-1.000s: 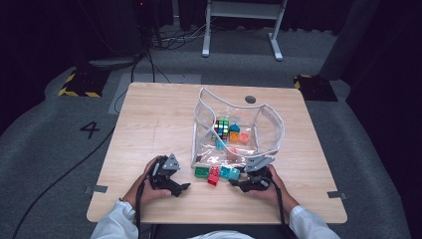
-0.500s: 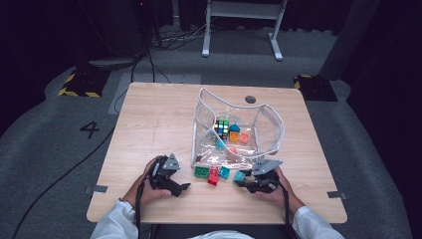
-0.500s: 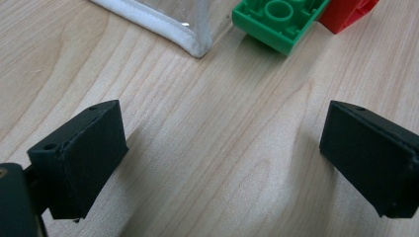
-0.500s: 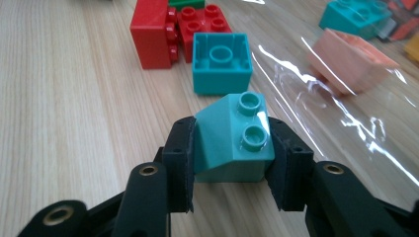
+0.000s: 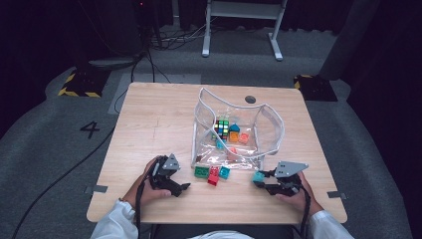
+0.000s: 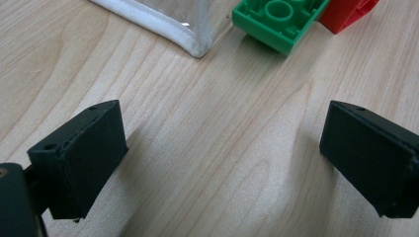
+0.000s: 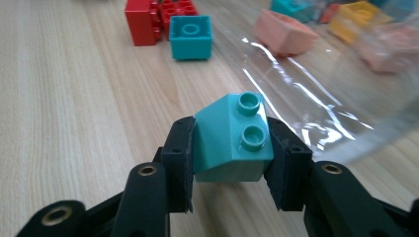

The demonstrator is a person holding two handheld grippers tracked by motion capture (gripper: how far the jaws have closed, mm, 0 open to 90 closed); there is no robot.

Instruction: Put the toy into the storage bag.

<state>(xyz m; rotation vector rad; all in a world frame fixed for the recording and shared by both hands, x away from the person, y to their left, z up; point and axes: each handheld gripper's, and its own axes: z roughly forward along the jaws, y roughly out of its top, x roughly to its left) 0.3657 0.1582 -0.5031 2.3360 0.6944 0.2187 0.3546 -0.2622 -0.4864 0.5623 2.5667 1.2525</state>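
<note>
the fingers of the right gripper have just been closing and now clamp a teal sloped brick by its two sides, held just above the desk near the clear plastic bag. the left gripper rests with its fingers spread wide over bare wood, near a green brick and a red brick.

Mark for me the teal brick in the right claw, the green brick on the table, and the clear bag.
teal brick (image 7: 230,140): right gripper view, on its sloped top face.
green brick (image 6: 276,19): left gripper view, on its studded top.
clear bag (image 5: 201,107): high view, on its white-trimmed rim at the left.
</note>
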